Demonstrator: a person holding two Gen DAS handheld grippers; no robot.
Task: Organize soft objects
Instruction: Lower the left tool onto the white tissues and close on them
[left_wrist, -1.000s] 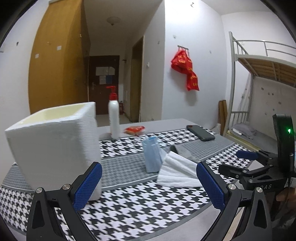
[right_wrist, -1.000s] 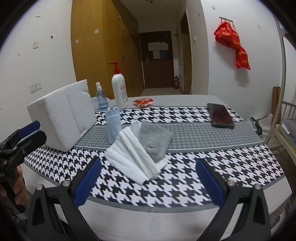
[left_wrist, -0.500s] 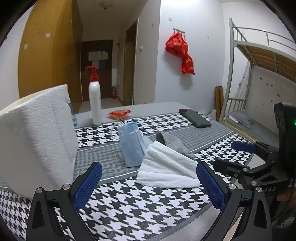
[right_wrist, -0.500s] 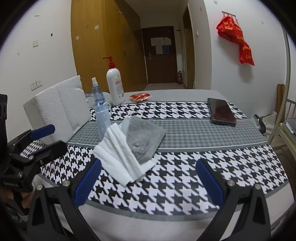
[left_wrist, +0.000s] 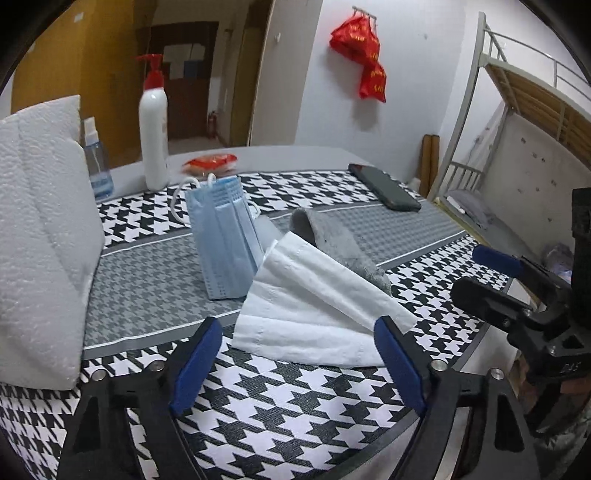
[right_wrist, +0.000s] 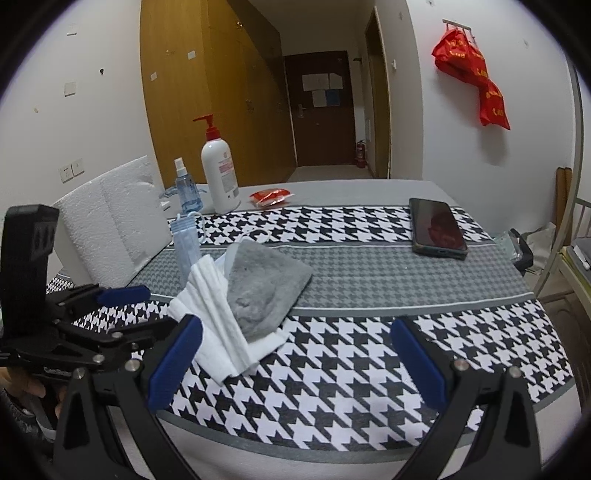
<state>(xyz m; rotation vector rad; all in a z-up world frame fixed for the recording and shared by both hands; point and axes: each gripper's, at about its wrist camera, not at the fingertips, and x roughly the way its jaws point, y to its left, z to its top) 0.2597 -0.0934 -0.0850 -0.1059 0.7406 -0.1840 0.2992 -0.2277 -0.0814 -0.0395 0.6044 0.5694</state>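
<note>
A folded stack of white tissues (left_wrist: 314, 306) lies on the houndstooth table, leaning against a grey cloth (left_wrist: 340, 240). A bundle of blue face masks (left_wrist: 225, 243) stands upright behind them. My left gripper (left_wrist: 297, 354) hovers just short of the tissues; its jaws are closing, the near edge of the tissues lies between the fingertips, and the pads touch nothing. The right wrist view shows the same tissues (right_wrist: 218, 314), grey cloth (right_wrist: 262, 284) and masks (right_wrist: 186, 240). My right gripper (right_wrist: 297, 354) stands open and empty over the table's front edge, to the right of the pile.
A white foam box (left_wrist: 40, 229) stands at the left. Behind the masks are a pump bottle (left_wrist: 153, 122), a spray bottle (left_wrist: 96, 162) and a red packet (left_wrist: 210, 162). A phone (left_wrist: 384, 186) lies far right. A bunk bed (left_wrist: 517, 110) stands beyond the table.
My left gripper has swung away from the foam box and dipped toward the tissues, which now lie right before its narrowed jaws. My right gripper has crept slightly closer to the pile.
</note>
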